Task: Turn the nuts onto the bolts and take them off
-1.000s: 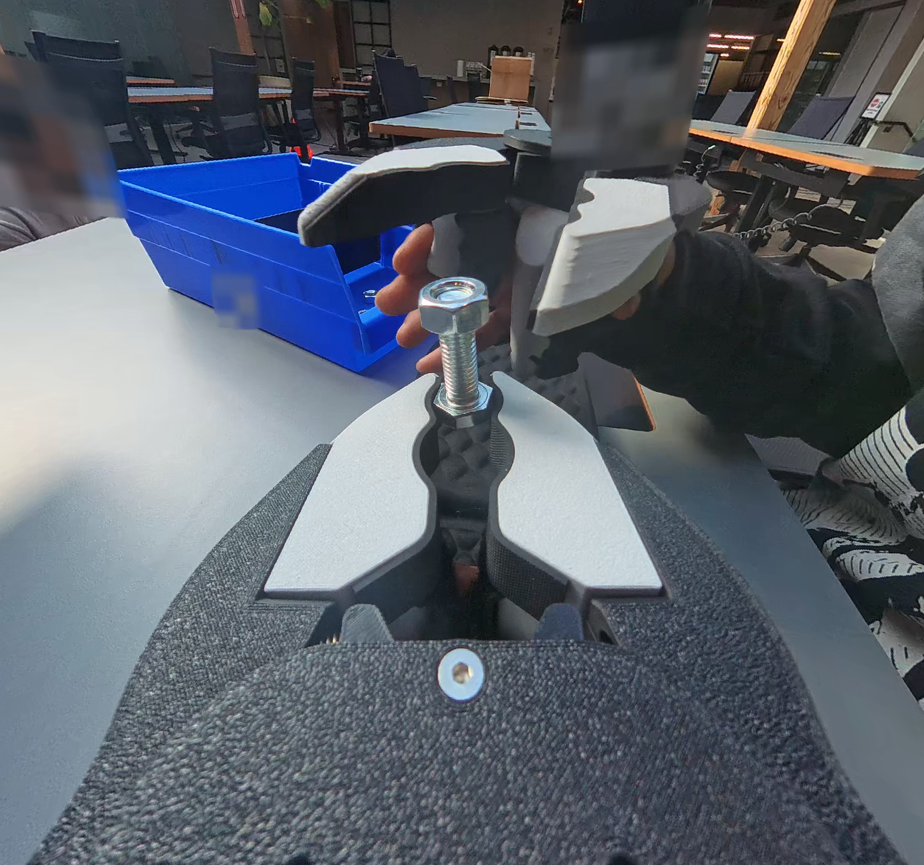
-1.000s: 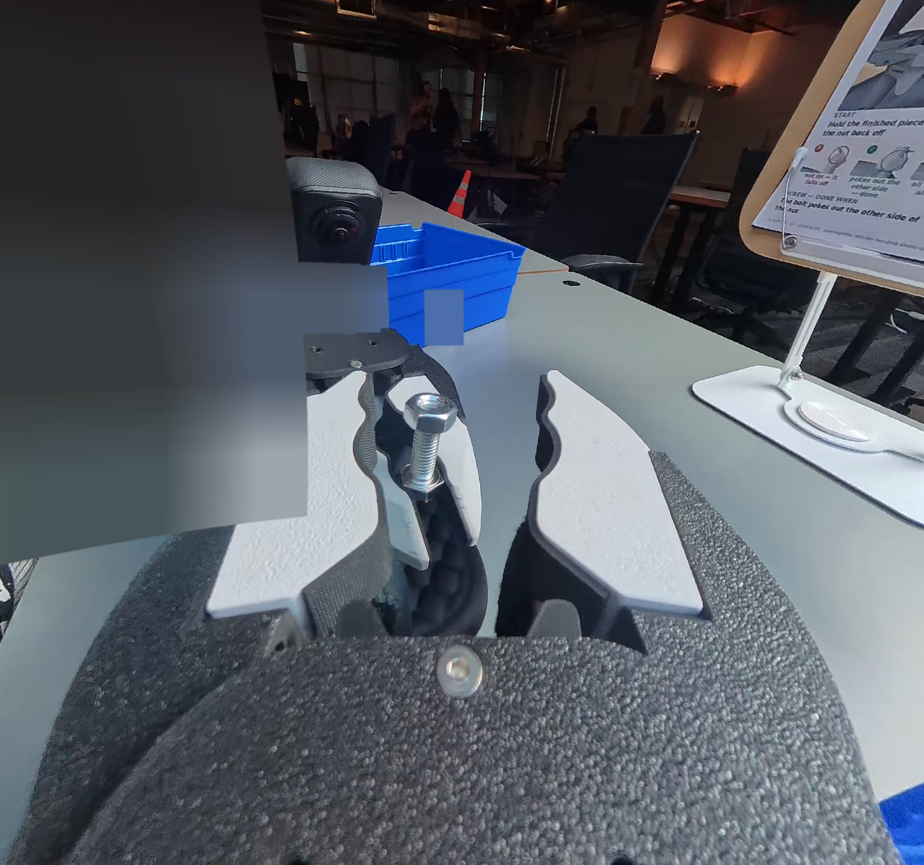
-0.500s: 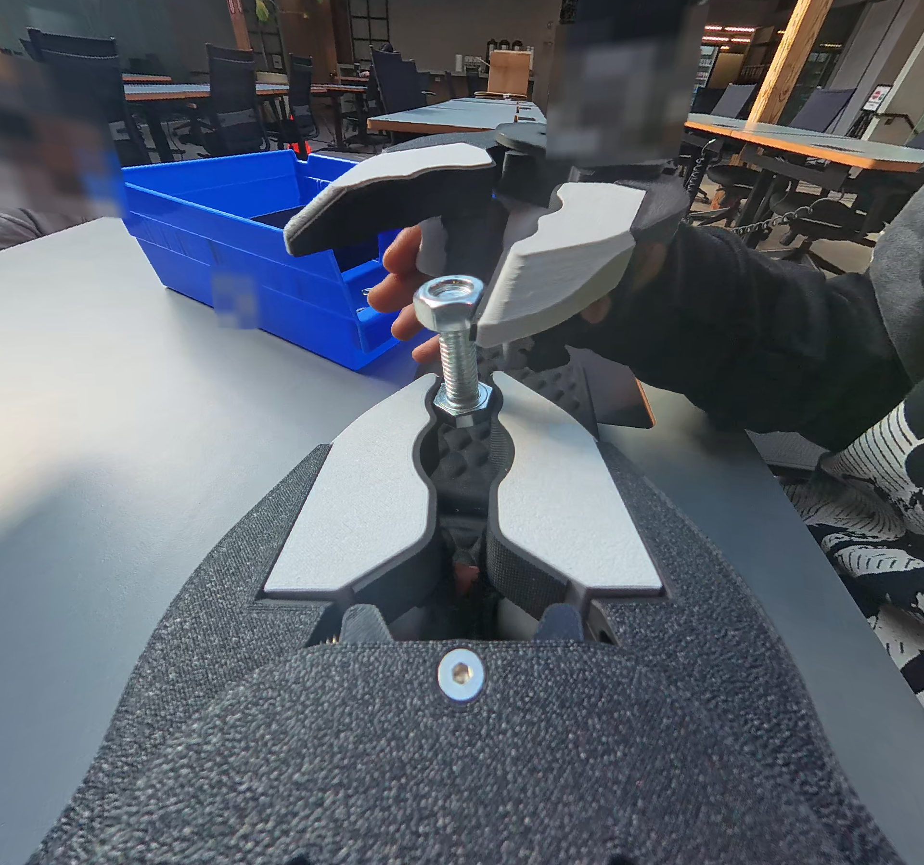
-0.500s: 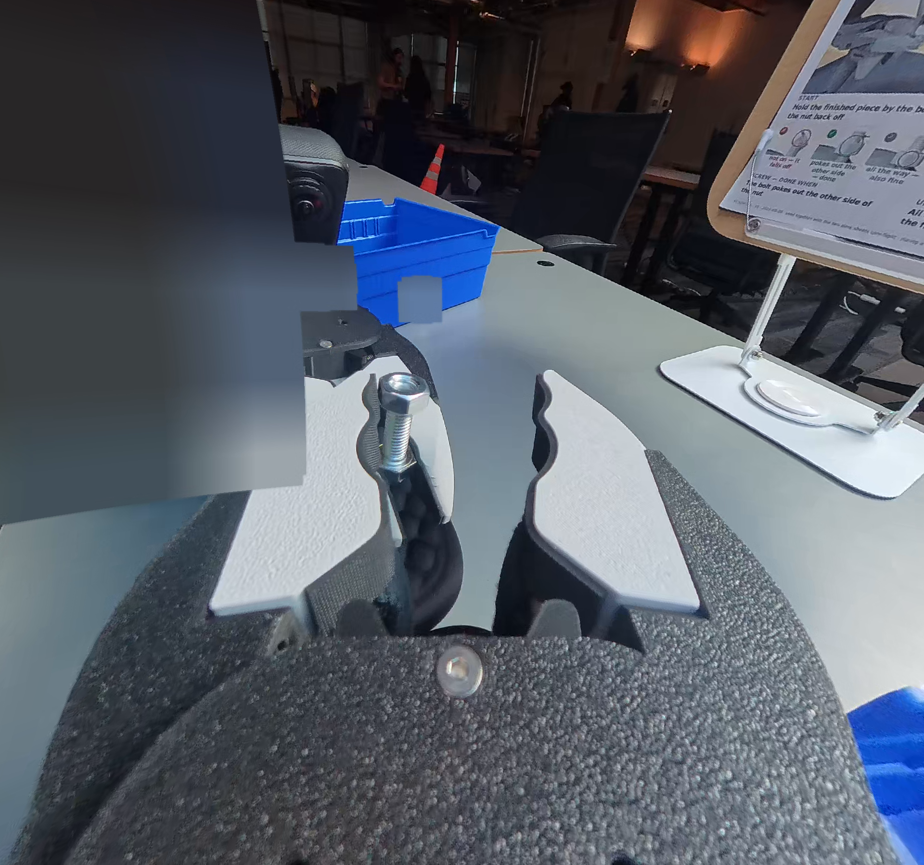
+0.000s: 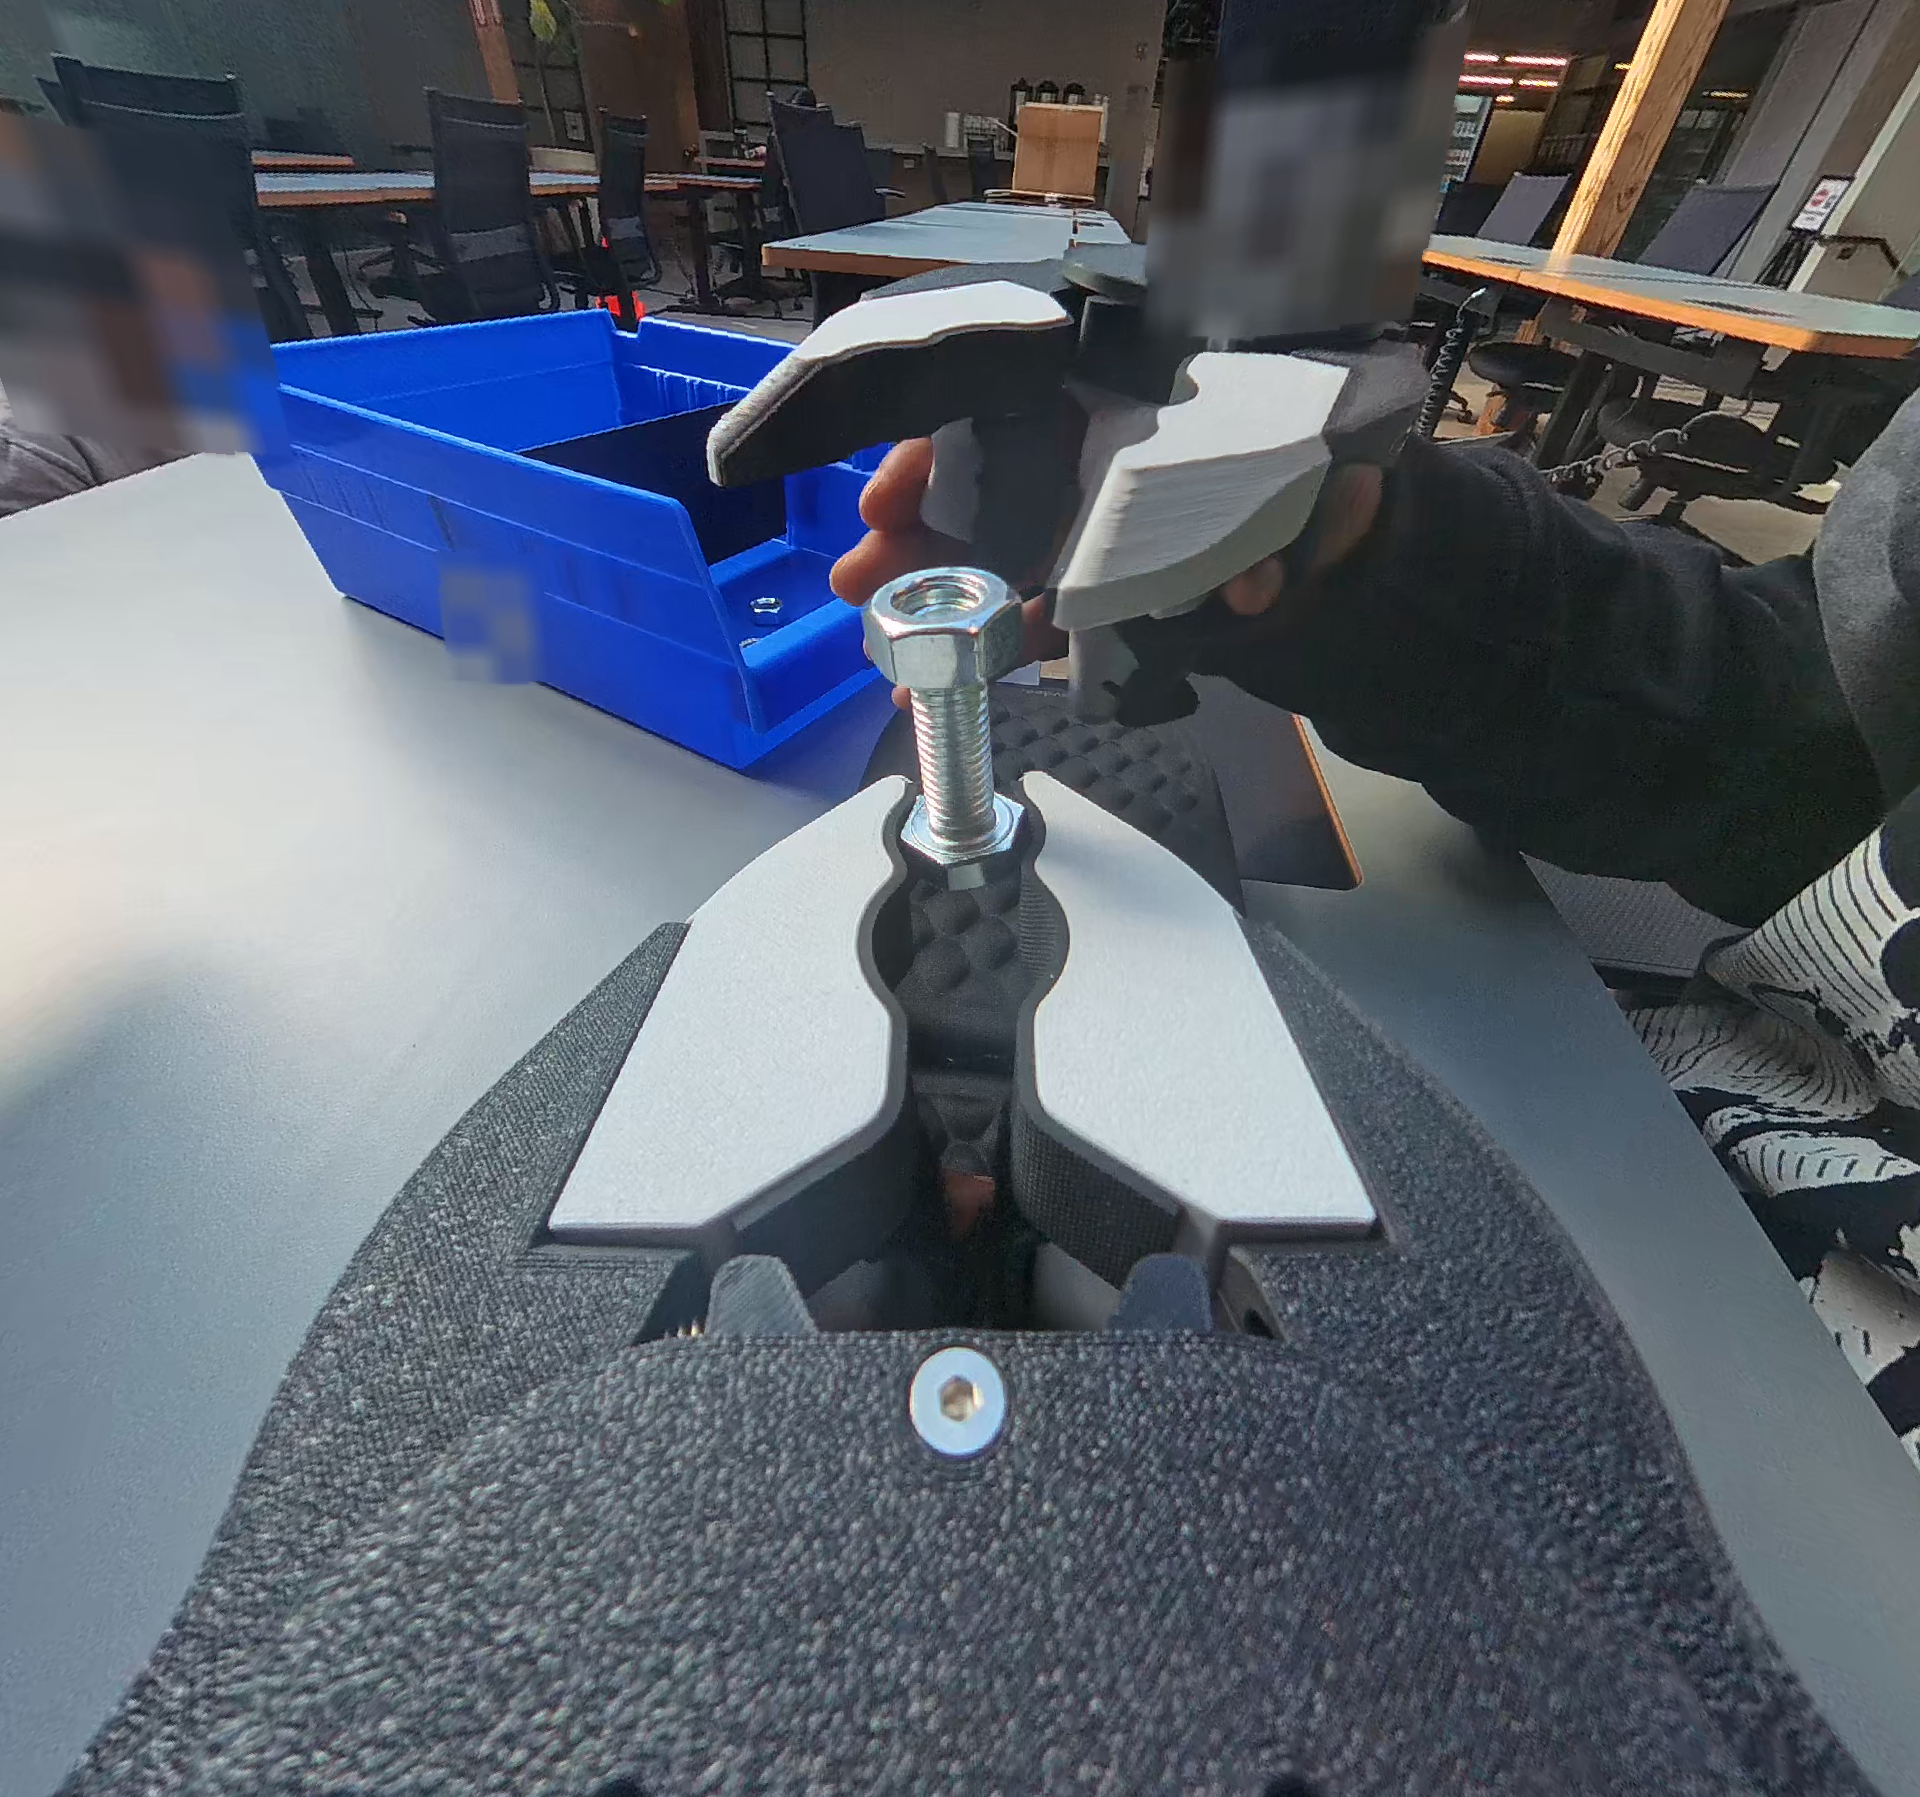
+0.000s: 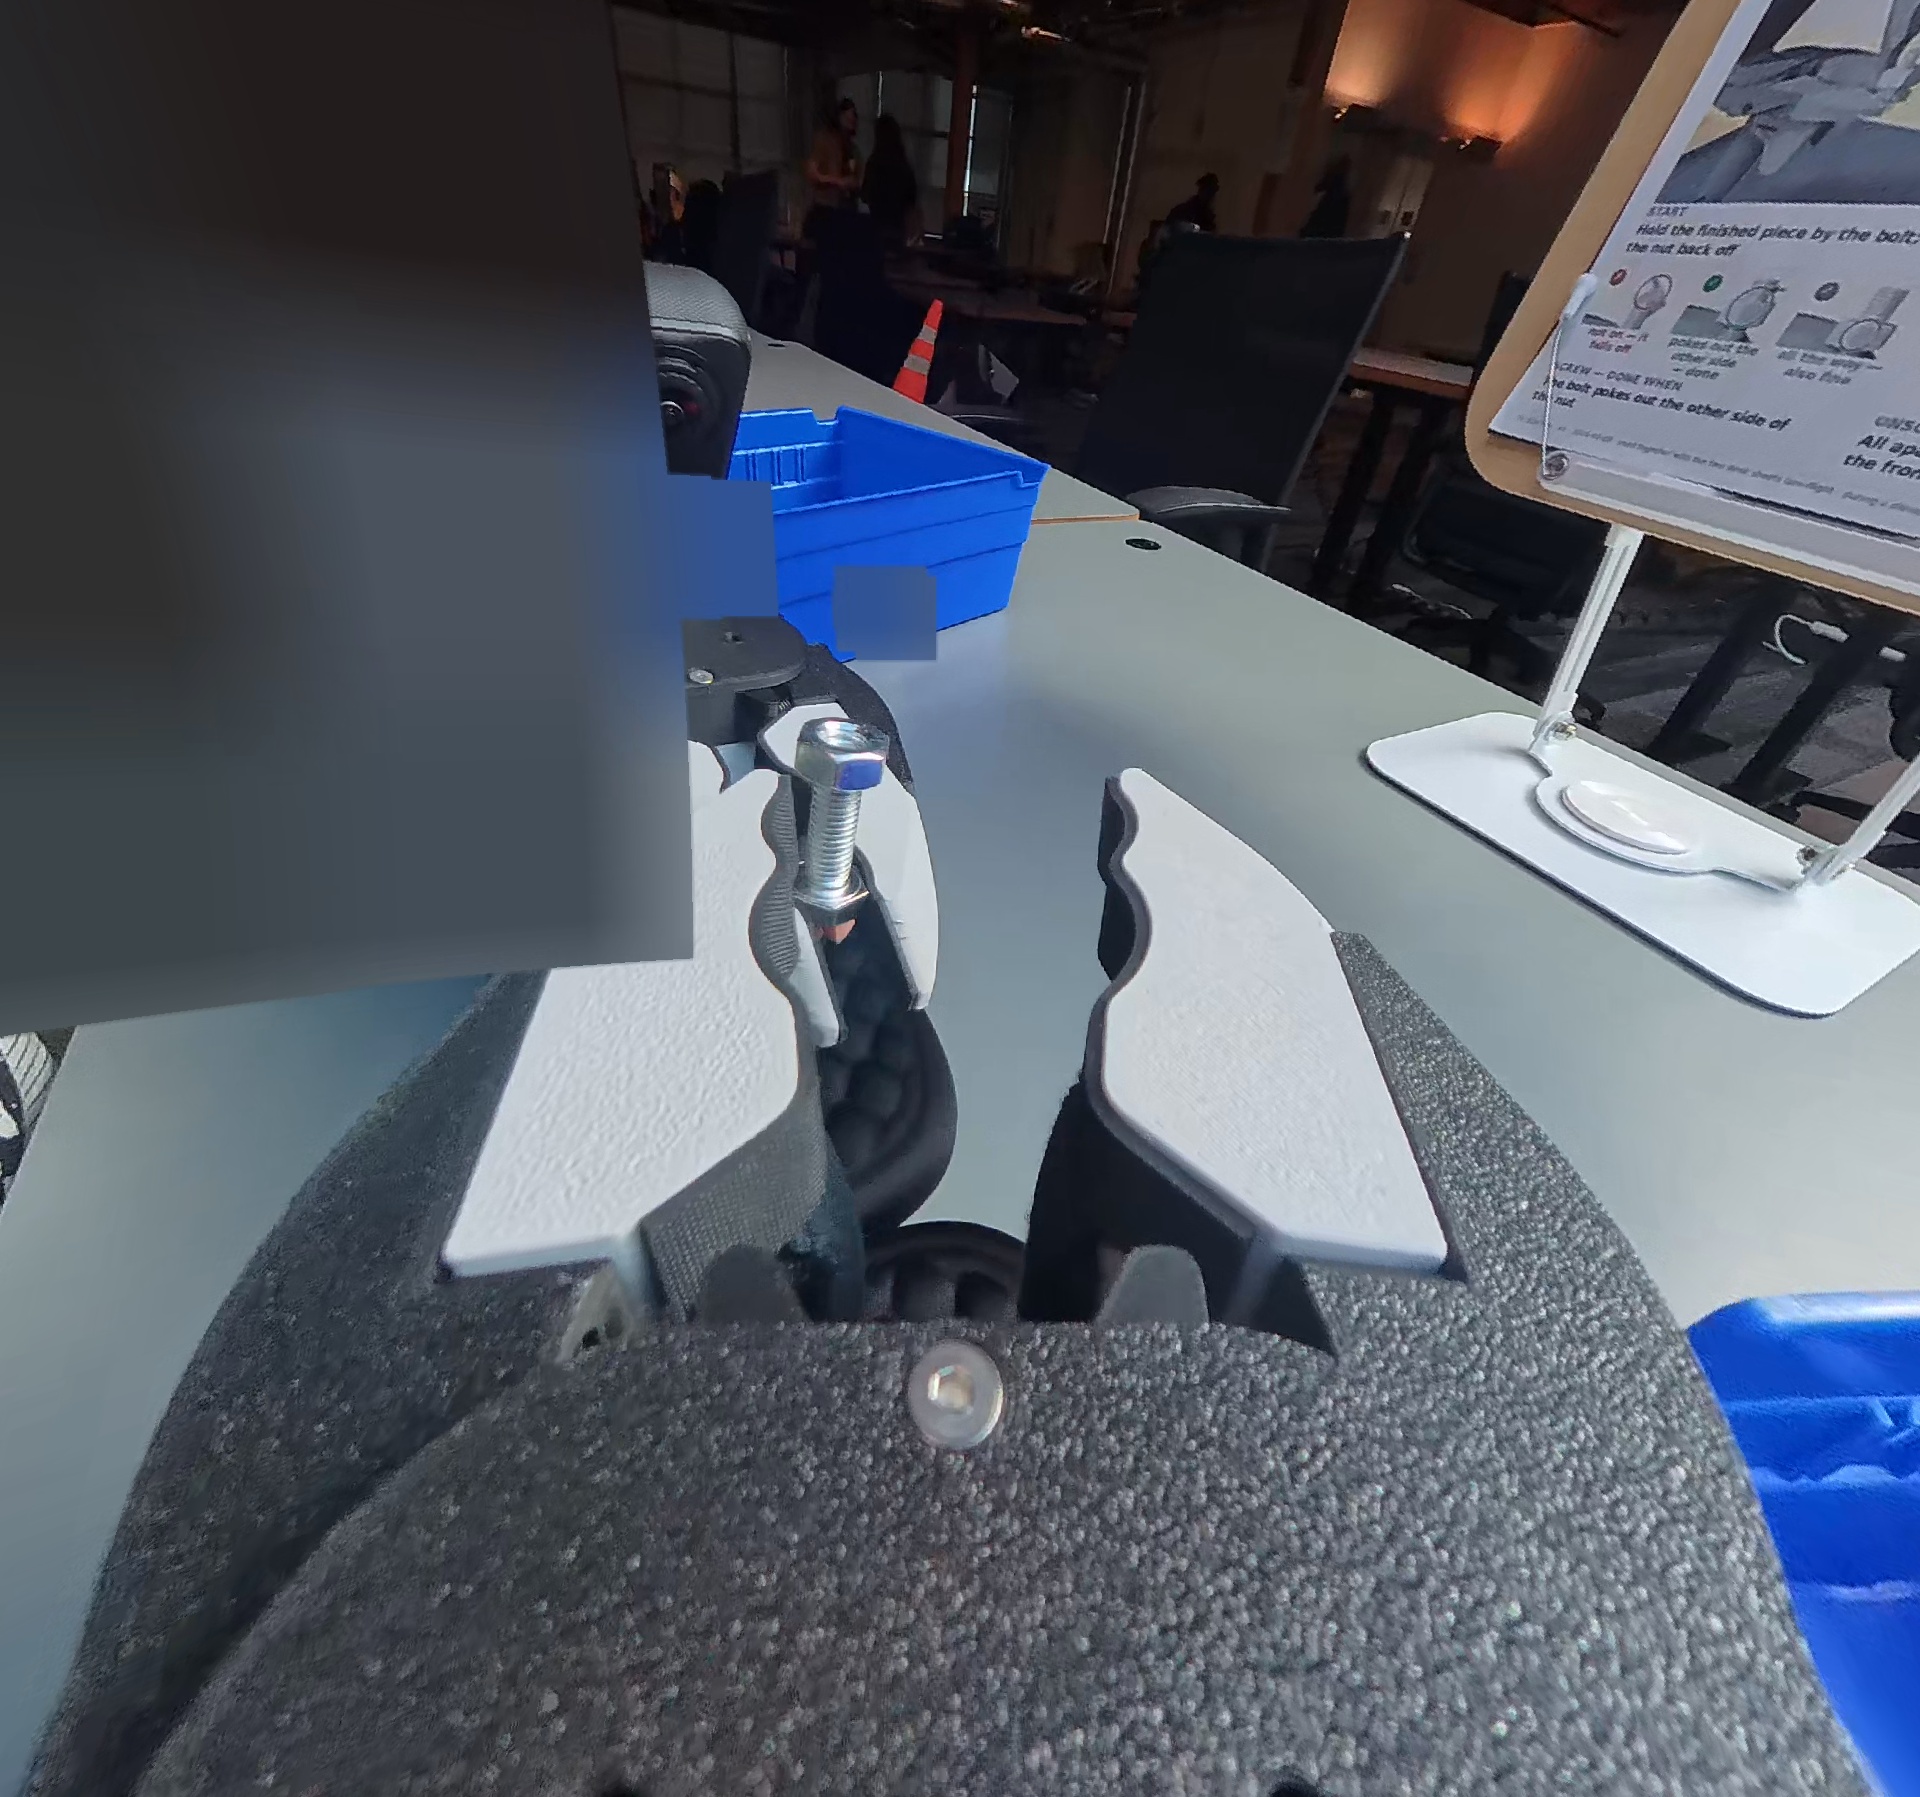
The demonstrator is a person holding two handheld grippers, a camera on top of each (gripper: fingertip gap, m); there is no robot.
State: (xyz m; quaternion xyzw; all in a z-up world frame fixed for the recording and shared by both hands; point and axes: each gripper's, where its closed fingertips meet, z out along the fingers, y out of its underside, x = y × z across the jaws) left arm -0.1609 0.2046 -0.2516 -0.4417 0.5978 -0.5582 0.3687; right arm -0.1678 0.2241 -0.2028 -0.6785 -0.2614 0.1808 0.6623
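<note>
1. The bolt (image 5: 951, 771) stands upright with its hex head (image 5: 961, 838) pinched between the tips of your left tongs (image 5: 961, 848), threaded end up. Held by the head, the thread stays free for turning.
2. The hex nut (image 5: 943, 627) sits at the very top of the thread, far from the head; I judge it barely engaged, so either just started or nearly off.
3. Your right tongs (image 6: 951, 900) are spread wide and hold nothing. In the left wrist view they hover just above and behind the nut, one finger (image 5: 1205, 495) close beside it, placed to close on its flats.
4. The bolt shows left of the gap in the right wrist view, so you are likely not yet centred.
5. Behind stands a blue bin (image 5: 520, 459) on the grey bench (image 5: 260, 864), with a loose nut (image 5: 767, 611) on its front lip.
6. An instruction sheet on a white stand (image 6: 1621, 843) sits well apart to the right; nothing blocks the approach.
</note>
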